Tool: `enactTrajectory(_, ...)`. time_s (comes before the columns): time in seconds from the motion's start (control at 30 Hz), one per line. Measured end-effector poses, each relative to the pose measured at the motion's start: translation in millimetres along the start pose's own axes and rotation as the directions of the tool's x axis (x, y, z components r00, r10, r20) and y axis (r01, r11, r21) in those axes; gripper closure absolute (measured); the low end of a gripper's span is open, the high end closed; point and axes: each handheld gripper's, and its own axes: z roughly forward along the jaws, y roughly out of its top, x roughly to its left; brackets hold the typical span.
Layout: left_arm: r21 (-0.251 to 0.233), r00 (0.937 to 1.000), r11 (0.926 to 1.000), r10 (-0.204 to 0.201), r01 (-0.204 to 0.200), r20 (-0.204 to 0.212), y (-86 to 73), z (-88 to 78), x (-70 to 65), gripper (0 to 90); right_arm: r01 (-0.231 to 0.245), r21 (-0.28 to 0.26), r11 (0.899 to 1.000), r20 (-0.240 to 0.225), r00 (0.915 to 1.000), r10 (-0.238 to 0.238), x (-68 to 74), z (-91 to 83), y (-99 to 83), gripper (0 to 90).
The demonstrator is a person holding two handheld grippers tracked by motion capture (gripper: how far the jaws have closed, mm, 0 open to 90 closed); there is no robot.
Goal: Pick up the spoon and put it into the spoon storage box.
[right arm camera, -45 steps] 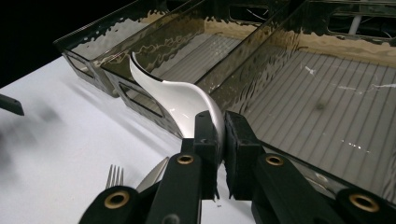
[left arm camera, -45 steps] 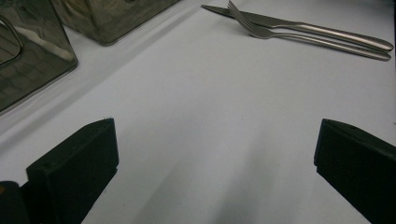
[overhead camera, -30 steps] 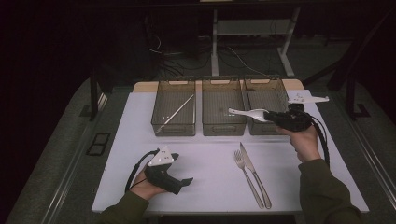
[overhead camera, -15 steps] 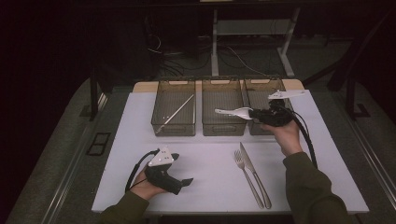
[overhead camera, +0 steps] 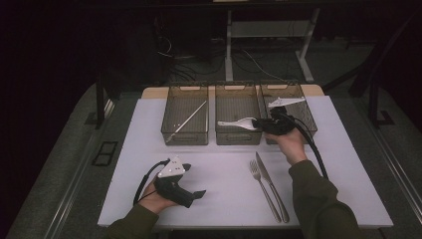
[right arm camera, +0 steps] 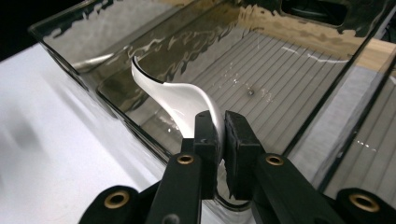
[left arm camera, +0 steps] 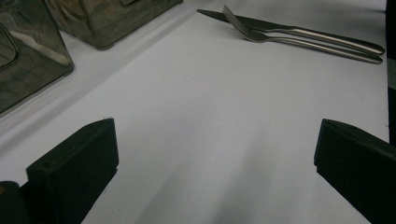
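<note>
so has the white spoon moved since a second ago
Yes. The white spoon, clamped in the right gripper, has travelled left in the high view, from over the right bin to over the middle bin.

right gripper (right arm camera: 219, 128) clamps white spoon (right arm camera: 180, 100) above bin (right arm camera: 299, 65).

The right hand-held gripper (overhead camera: 259, 124), clamped on the white spoon (overhead camera: 236, 123), now sits farther left than a second ago, when it hung over the right bin (overhead camera: 303, 107). The spoon's free end, earlier above the middle bin's (overhead camera: 238, 137) right edge, now reaches over that bin's near part. The person's right forearm (overhead camera: 311, 191) stretches farther left across the desk (overhead camera: 124, 164).
</note>
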Motion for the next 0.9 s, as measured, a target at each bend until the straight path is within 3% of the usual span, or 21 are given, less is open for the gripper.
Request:
enactTrajectory(0.43, 0.002, 1.0000, 1.0000, 0.003, -0.003, 0.001, 0.2, 0.1, -0.2, 0.0, -0.011, 0.015, 1.000, -0.008, 0.9999, 0.011, 1.6, 4.1, -0.2, 77.8)
enactTrajectory(0.73, -0.002, 1.0000, 1.0000, -0.001, 0.001, 0.000, 0.1, 0.2, -0.4, 0.0, -0.052, -0.023, 0.998, -0.033, 0.9981, 0.051, -0.1, -2.3, 1.2, 55.5)
enactTrajectory(0.9, 0.001, 1.0000, 1.0000, 0.000, 0.000, -0.002, 0.1, -0.1, 0.0, 0.0, -0.035, -0.042, 0.998, -0.044, 0.9985, 0.034, 0.8, -13.3, -0.3, 47.7)
